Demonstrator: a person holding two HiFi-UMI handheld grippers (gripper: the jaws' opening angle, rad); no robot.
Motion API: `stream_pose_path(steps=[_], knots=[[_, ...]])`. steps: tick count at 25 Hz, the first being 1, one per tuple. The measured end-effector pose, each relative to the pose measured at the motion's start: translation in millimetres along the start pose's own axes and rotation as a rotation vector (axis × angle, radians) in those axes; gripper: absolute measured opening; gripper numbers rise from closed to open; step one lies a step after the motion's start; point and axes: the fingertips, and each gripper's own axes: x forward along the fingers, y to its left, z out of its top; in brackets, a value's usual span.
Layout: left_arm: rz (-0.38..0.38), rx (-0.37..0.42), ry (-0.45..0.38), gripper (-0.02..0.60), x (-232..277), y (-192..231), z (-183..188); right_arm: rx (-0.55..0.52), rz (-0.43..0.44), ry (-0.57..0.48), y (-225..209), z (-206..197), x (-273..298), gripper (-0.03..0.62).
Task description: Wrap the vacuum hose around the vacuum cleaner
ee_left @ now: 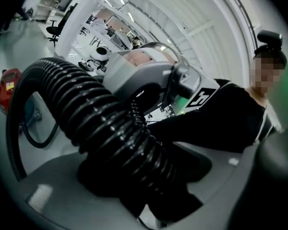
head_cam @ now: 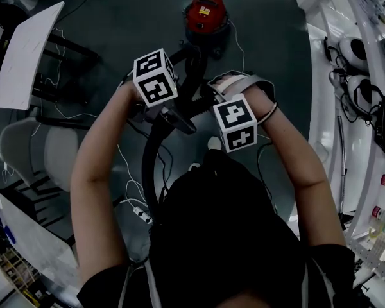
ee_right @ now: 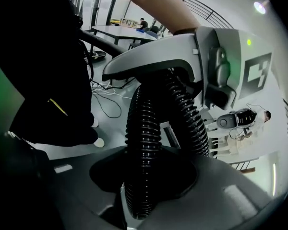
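Observation:
The red vacuum cleaner stands on the dark floor at the far centre; it also shows at the left edge as the vacuum cleaner. Its black ribbed hose runs from it up to both grippers and curves down to the floor near the person. My left gripper is shut on the hose, which crosses its jaws at a slant. My right gripper is shut on the hose a short stretch along. The two grippers face each other, with a small loop of hose between them.
A white tabletop and a grey chair stand to the left. White cables and a power strip lie on the floor beside the person. White benches with gear line the right side.

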Motion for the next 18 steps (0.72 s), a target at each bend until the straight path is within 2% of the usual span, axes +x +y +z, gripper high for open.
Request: stream_pose_path(steps=[4, 8, 10, 18], knots=[[-0.062, -0.005, -0.016, 0.342, 7, 3, 9, -0.037, 0.011, -0.021, -2, -12, 1, 0.146], [-0.072, 0.02, -0.146, 0.345, 5, 11, 26, -0.059, 0.027, -0.036, -10, -27, 0, 0.147], [-0.083, 0.012, -0.184, 0.344, 5, 17, 34, -0.077, 0.044, -0.044, -14, -35, 0, 0.147], [-0.138, -0.091, -0.186, 0.334, -1, 32, 54, -0.088, 0.086, -0.117, -23, -56, 5, 0.153]])
